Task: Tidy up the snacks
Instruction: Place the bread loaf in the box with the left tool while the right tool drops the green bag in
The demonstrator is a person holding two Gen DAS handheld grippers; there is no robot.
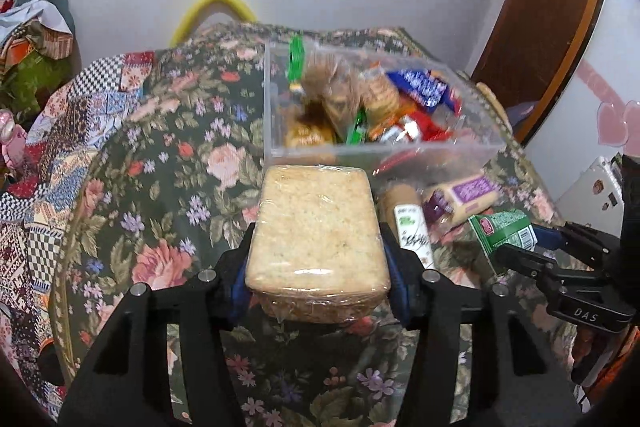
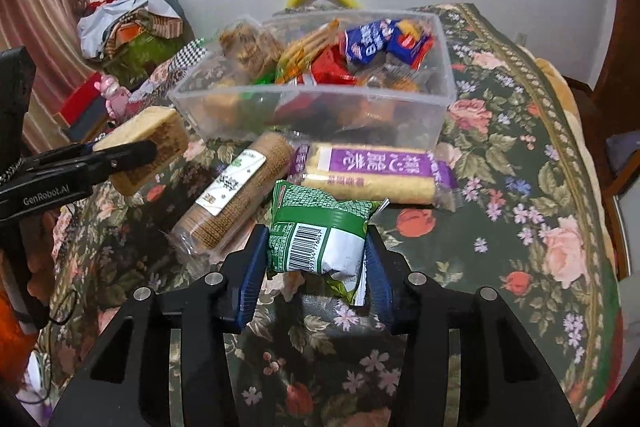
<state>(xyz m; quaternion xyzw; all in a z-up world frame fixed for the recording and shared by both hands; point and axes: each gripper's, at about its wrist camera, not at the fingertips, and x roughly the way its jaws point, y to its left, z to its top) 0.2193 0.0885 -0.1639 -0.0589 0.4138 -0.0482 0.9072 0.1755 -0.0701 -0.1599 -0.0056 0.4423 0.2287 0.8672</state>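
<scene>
Cling-wrapped and pale, a grainy rectangular rice-cracker block (image 1: 318,227) is sitting clamped in the left gripper (image 1: 318,259), blue pads squeezing its long sides, just short of the clear plastic bin (image 1: 276,147) heaped with crinkly wrapped snacks, all above a floral quilt (image 1: 168,155). Over to the right wrist view: the right gripper (image 2: 316,251) is pinching a glossy green packet (image 2: 320,223), barcode facing up, near a ridged brown biscuit roll (image 2: 236,195) and a purple-labelled wafer pack (image 2: 372,171) lying before that bin (image 2: 432,115).
</scene>
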